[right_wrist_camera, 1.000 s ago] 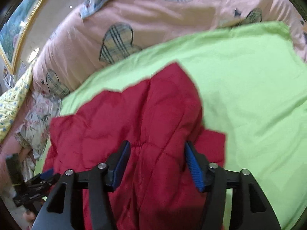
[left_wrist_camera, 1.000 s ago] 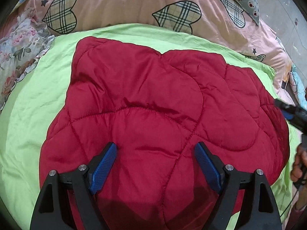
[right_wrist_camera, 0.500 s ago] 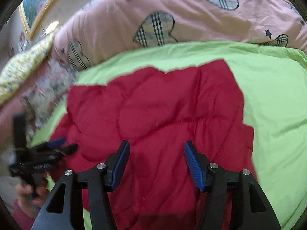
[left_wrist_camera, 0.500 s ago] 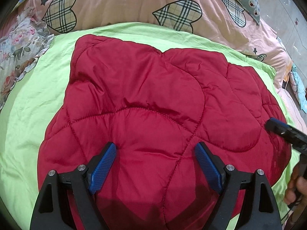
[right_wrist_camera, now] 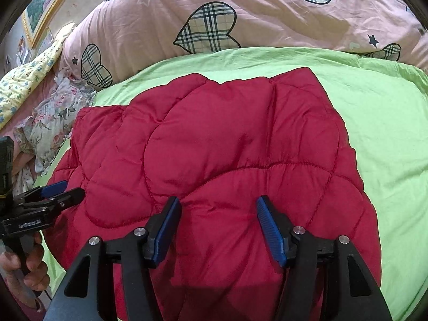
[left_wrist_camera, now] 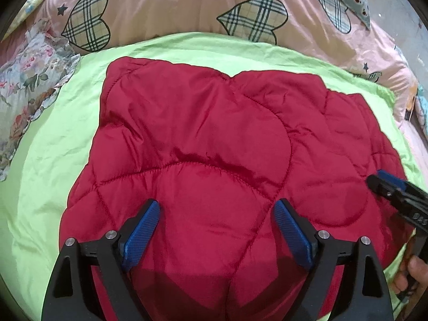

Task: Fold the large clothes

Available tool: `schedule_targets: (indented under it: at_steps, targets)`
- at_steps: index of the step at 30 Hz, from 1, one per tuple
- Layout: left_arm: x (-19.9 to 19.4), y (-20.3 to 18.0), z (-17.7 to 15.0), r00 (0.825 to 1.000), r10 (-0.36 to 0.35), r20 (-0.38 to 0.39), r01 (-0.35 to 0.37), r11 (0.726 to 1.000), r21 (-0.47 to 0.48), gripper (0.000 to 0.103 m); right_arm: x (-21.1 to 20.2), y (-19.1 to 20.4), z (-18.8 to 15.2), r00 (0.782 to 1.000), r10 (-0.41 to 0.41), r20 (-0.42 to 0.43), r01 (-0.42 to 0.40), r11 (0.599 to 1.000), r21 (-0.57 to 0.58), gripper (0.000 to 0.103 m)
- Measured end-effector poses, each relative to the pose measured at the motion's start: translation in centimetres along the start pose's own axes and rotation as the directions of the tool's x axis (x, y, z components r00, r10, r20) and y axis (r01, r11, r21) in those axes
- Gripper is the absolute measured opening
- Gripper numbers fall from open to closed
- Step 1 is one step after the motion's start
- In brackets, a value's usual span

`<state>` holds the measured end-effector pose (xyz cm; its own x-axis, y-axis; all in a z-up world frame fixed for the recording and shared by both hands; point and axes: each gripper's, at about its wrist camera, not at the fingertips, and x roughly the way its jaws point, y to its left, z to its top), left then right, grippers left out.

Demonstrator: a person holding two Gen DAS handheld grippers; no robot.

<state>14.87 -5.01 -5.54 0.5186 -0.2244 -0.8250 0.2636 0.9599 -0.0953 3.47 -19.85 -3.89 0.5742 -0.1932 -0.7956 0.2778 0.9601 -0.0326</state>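
Observation:
A red quilted padded garment (left_wrist_camera: 203, 144) lies folded and spread flat on a lime green sheet (left_wrist_camera: 48, 165); it also shows in the right wrist view (right_wrist_camera: 230, 149). My left gripper (left_wrist_camera: 215, 214) is open and empty, hovering over the garment's near part. My right gripper (right_wrist_camera: 218, 211) is open and empty too, above the near part of the garment. The right gripper's tip shows at the garment's right edge in the left wrist view (left_wrist_camera: 385, 184). The left gripper shows at the garment's left edge in the right wrist view (right_wrist_camera: 53, 195).
A pink duvet with plaid hearts (left_wrist_camera: 187, 8) is piled behind the green sheet (right_wrist_camera: 388, 123). A floral cloth (left_wrist_camera: 29, 80) lies at the left. A gold picture frame (right_wrist_camera: 40, 16) hangs at the far left.
The right gripper has swung over the garment, which now lies flatter and squarer. The left gripper has stayed almost still.

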Motion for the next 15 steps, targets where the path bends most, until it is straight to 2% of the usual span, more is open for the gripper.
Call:
schedule_targets:
  at_steps: [4, 9, 15]
  targets:
    - [0.3, -0.5, 0.3, 1.000, 0.027, -0.010, -0.027, 0.999, 0.025, 0.089, -1.4, 0.7, 0.6, 0.999, 0.015, 0.040, -0.015, 1.000, 0.002, 0.063]
    - [0.6, -0.9, 0.4, 0.999, 0.049, -0.013, -0.048, 0.998, 0.035, 0.091, 0.2, 1.0, 0.9, 1.000, -0.023, -0.004, 0.023, 0.999, -0.030, 0.063]
    - [0.5, -0.9, 0.7, 0.998, 0.063, -0.018, -0.062, 0.997, 0.037, 0.092, 0.6, 0.4, 0.8, 0.999, -0.031, -0.007, 0.031, 0.999, -0.027, 0.063]
